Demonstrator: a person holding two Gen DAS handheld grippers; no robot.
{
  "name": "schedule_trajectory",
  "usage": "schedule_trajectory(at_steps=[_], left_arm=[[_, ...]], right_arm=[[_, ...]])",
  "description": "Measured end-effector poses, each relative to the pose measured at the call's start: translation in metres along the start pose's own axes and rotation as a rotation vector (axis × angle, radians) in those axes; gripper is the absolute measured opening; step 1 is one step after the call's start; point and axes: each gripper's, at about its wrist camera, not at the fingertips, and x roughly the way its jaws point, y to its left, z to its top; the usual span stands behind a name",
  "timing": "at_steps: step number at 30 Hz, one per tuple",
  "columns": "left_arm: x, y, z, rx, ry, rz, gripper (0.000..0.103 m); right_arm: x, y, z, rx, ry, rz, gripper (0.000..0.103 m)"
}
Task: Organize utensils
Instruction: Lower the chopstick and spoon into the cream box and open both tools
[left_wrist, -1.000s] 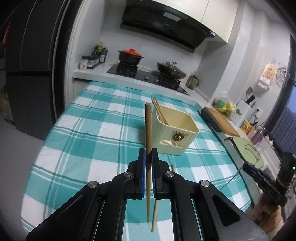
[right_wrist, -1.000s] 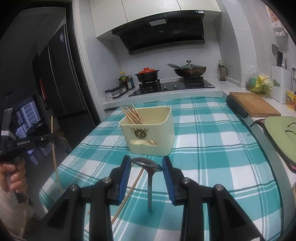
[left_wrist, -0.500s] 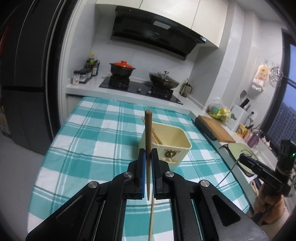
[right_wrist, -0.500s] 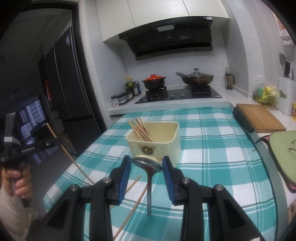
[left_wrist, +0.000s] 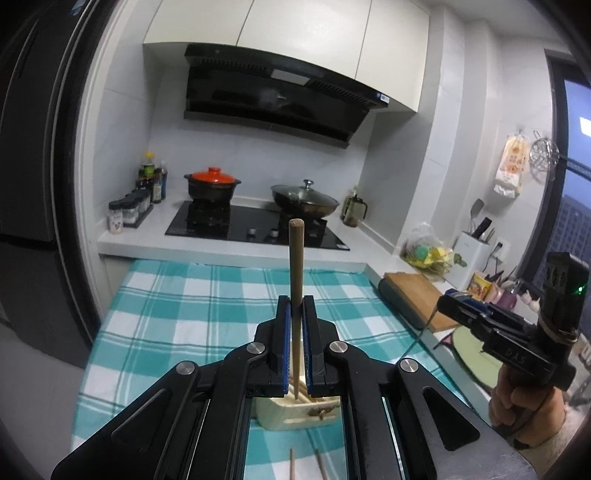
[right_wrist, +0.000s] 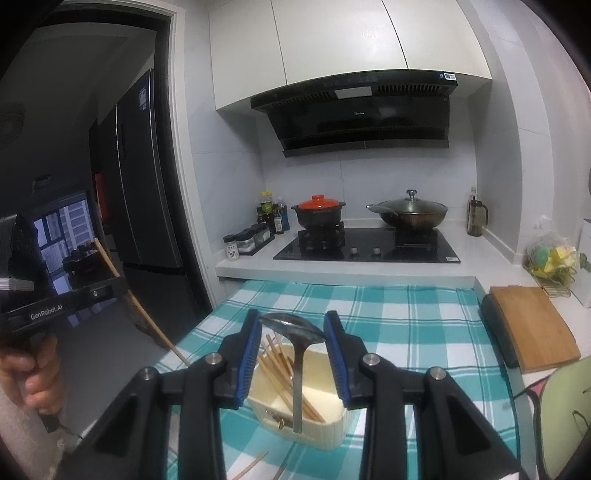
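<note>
Pinching a round wooden chopstick (left_wrist: 296, 280) upright, the left gripper (left_wrist: 296, 325) has its blue-padded jaws closed narrowly on it, its tip aimed into the cream plastic utensil box (left_wrist: 295, 415) below, probably for dropping. From the right wrist, the right gripper (right_wrist: 291, 345) holds a metal spoon (right_wrist: 295, 343) by its bowl, handle hanging over the box.

The kitchen is dimly and evenly lit with a cool bluish cast. Pale cabinets (right_wrist: 347, 44) and wall tiles are the brightest areas; the fridge (left_wrist: 33, 184) on the left sinks into near black. Fisheye bending curves the edges, and dark vignetting fills the corners. Shadows are soft; focus is fairly sharp throughout.
</note>
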Motion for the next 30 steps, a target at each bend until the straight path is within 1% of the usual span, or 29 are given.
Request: schedule_trajectory(at_steps=[2, 4, 8, 11, 13, 15, 18, 20, 21, 22, 23, 24, 25, 27, 29, 30], left_arm=[[0.028, -0.002, 0.002, 0.0, 0.039, 0.0, 0.004], [0.056, -0.001, -0.005, -0.009, 0.093, 0.0, 0.004], [0.104, 0.004, -0.027, -0.031, 0.214, 0.009, 0.004], [0.133, 0.006, -0.045, -0.027, 0.286, 0.021, 0.004], [0.147, 0.006, -0.054, -0.02, 0.321, 0.035, 0.004], [0.16, 0.008, -0.06, -0.022, 0.346, 0.048, 0.004], [0.173, 0.011, -0.067, -0.028, 0.374, 0.067, 0.005], [0.177, 0.013, -0.071, -0.03, 0.386, 0.085, 0.005], [0.177, 0.014, -0.072, -0.033, 0.389, 0.093, 0.009], [0.175, 0.015, -0.073, -0.037, 0.393, 0.096, 0.015], [0.172, 0.016, -0.074, -0.042, 0.393, 0.1, 0.019], [0.167, 0.016, -0.074, -0.045, 0.389, 0.104, 0.026], [0.161, 0.017, -0.075, -0.044, 0.386, 0.108, 0.03], [0.146, 0.017, -0.076, -0.032, 0.384, 0.113, 0.032], [0.121, 0.016, -0.082, -0.001, 0.38, 0.118, 0.037], [0.107, 0.016, -0.086, 0.018, 0.377, 0.121, 0.045]], right_arm=[[0.019, -0.002, 0.006, -0.013, -0.003, -0.014, 0.035], [0.043, -0.007, 0.006, -0.025, 0.022, -0.028, 0.035], [0.092, -0.026, -0.008, 0.039, 0.146, -0.027, 0.035], [0.122, -0.04, -0.023, 0.078, 0.231, -0.04, 0.035], [0.14, -0.05, -0.034, 0.11, 0.283, -0.046, 0.035], [0.152, -0.057, -0.044, 0.132, 0.317, -0.056, 0.035], [0.164, -0.063, -0.054, 0.146, 0.343, -0.081, 0.035], [0.17, -0.066, -0.059, 0.149, 0.353, -0.108, 0.035], [0.174, -0.069, -0.061, 0.155, 0.361, -0.12, 0.035], [0.177, -0.071, -0.063, 0.163, 0.369, -0.129, 0.035], [0.18, -0.075, -0.064, 0.171, 0.374, -0.14, 0.035], [0.184, -0.078, -0.066, 0.179, 0.382, -0.15, 0.036], [0.186, -0.081, -0.068, 0.187, 0.387, -0.158, 0.036], [0.188, -0.087, -0.07, 0.206, 0.378, -0.166, 0.036], [0.188, -0.089, -0.071, 0.208, 0.385, -0.181, 0.038], [0.185, -0.089, -0.071, 0.216, 0.384, -0.184, 0.04]])
